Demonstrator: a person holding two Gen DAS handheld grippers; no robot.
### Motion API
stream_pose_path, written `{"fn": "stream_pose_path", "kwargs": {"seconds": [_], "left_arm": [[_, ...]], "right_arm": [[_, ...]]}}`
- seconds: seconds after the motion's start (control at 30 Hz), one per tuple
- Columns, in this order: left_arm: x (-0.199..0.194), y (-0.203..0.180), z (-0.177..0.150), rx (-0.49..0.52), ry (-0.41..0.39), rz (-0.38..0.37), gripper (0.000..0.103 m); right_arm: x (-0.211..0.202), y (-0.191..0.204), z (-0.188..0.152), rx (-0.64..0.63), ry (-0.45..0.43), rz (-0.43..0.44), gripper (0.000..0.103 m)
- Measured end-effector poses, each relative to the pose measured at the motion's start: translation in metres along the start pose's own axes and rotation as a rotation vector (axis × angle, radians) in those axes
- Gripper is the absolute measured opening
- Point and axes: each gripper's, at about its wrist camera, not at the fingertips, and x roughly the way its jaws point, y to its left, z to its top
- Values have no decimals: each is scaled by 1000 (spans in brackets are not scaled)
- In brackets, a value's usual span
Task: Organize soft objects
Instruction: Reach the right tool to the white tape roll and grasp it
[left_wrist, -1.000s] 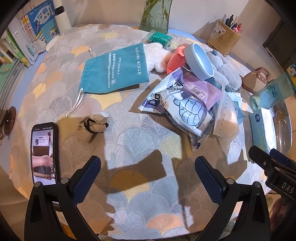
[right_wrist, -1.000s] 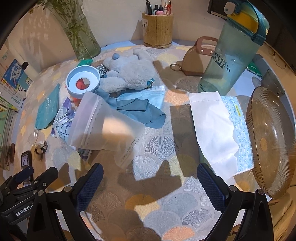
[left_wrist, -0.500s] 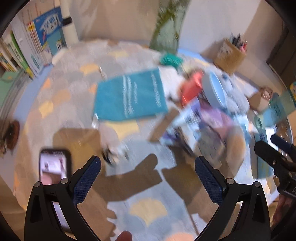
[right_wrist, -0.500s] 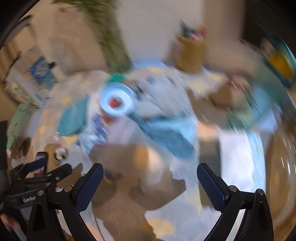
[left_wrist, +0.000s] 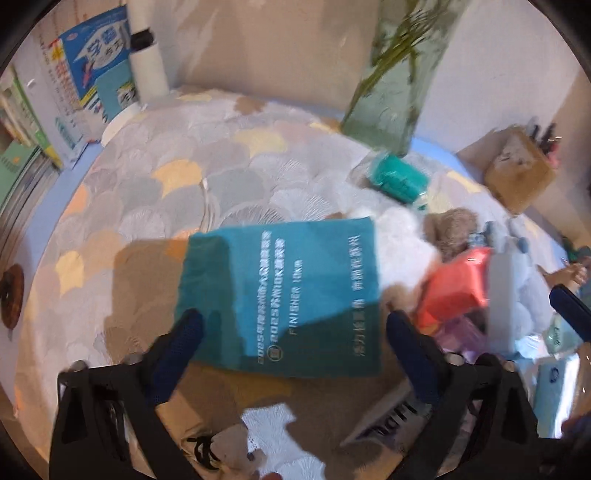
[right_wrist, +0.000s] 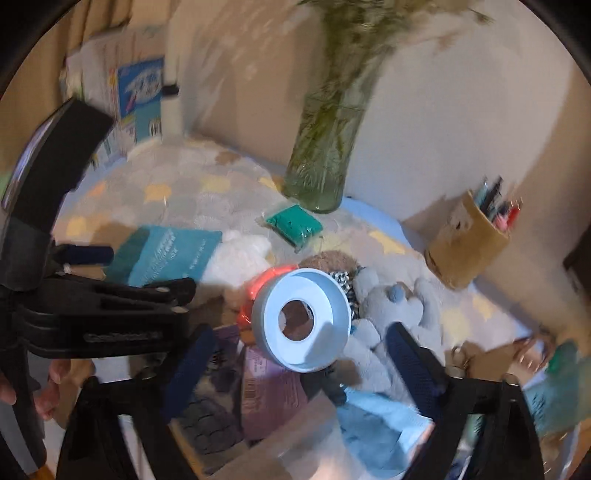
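A teal drawstring pouch (left_wrist: 291, 295) with white print lies flat on the patterned cloth. My left gripper (left_wrist: 295, 347) hangs over its near edge, a finger on each side. Its jaws are closing, and the pads are clear of the pouch. My right gripper (right_wrist: 301, 369) is over the pile of soft things. Its jaws are closing too, with a pale blue ring-shaped dish (right_wrist: 301, 319) just beyond the fingertips and untouched. Around the dish lie a grey plush bear (right_wrist: 388, 314), a white plush (right_wrist: 240, 258), a red pack (left_wrist: 458, 288), a purple packet (right_wrist: 273, 398) and a light blue cloth (right_wrist: 376, 432).
A glass vase (right_wrist: 325, 155) with stems stands at the back, a green packet (right_wrist: 293, 221) in front of it. At the right is a pen holder (right_wrist: 469, 243). Books (left_wrist: 96, 62) lean at the back left. A small plush toy (left_wrist: 236, 450) lies near the front edge.
Both grippers have moved forward over the table. The left now straddles the teal pouch; the right has swung left and rolled toward the blue dish. Both pairs of jaws are narrower.
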Motion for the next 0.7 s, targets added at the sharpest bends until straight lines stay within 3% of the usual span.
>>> {"fn": "stream_pose_path", "kwargs": {"seconds": [0.13, 0.17, 0.2, 0.27, 0.4, 0.7], "left_arm": [[2, -6, -6, 15, 1, -19, 65], [2, -7, -8, 21, -2, -43, 51], [2, -7, -10, 13, -3, -85, 37], [-1, -7, -13, -5, -3, -129, 25], [-10, -8, -19, 3, -35, -147, 11], [-53, 4, -27, -57, -108, -246, 9]], "right_arm": [[15, 0, 0, 13, 16, -13, 64], [16, -1, -1, 21, 22, -10, 51], [17, -2, -2, 28, 24, -4, 44], [17, -3, -4, 40, 20, -12, 17], [2, -11, -7, 88, -14, 38, 16], [-41, -30, -20, 165, -84, 94, 16]]}}
